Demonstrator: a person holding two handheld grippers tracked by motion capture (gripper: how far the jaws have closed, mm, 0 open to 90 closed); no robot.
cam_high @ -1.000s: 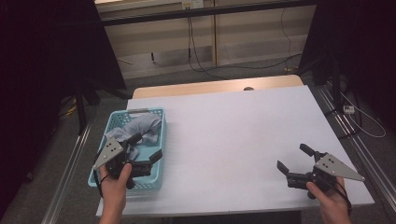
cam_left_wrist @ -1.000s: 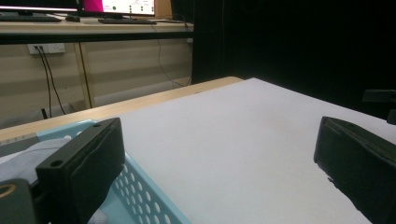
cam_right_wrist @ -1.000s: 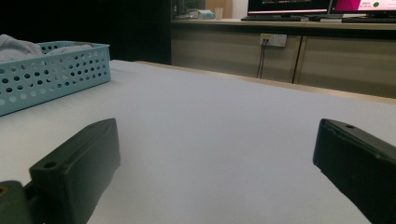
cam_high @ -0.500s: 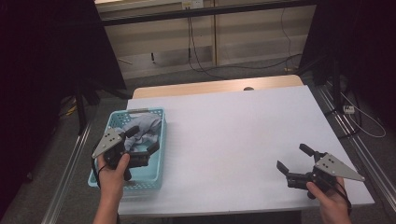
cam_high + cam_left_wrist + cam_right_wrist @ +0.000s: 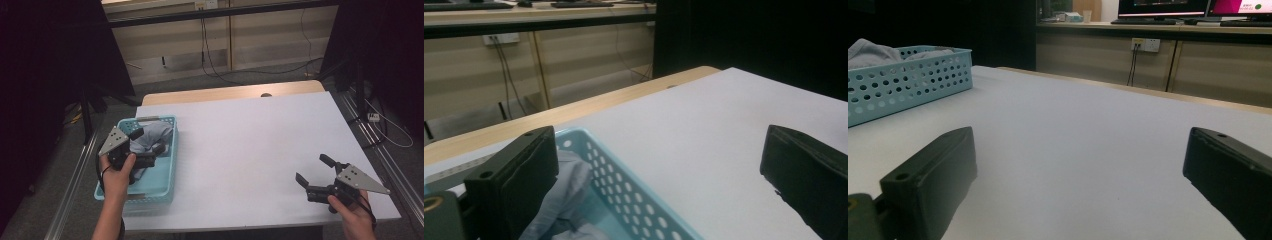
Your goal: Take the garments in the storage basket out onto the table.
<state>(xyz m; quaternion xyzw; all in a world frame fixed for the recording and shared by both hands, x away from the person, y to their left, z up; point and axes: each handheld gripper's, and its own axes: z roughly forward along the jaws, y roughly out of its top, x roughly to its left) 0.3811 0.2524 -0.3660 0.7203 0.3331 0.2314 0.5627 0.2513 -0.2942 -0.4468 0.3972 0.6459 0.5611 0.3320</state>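
A light blue perforated basket [image 5: 171, 167] stands at the table's left edge with grey cloth [image 5: 156, 135] bunched in it. My left gripper [image 5: 149, 148] hovers open over the basket's middle, just above the cloth. In the left gripper view its jaws stand wide apart: one over the cloth [image 5: 561, 197] inside the basket rim [image 5: 624, 167], the other over the bare table. My right gripper [image 5: 314, 174] is held open and empty near the front right corner, low over the white table [image 5: 250, 145]. Its own view looks across to the basket [image 5: 903, 85] and the cloth [image 5: 868, 50].
A wooden strip [image 5: 230, 92] runs along the table's far edge. Metal rails [image 5: 380, 150] flank the table on the floor at both sides, with cables [image 5: 210, 55] on the floor behind. Desks with monitors [image 5: 1168, 10] stand beyond.
My left gripper has moved a little away from the person, from the basket's near end to over its middle and the cloth. The right gripper has stayed put.
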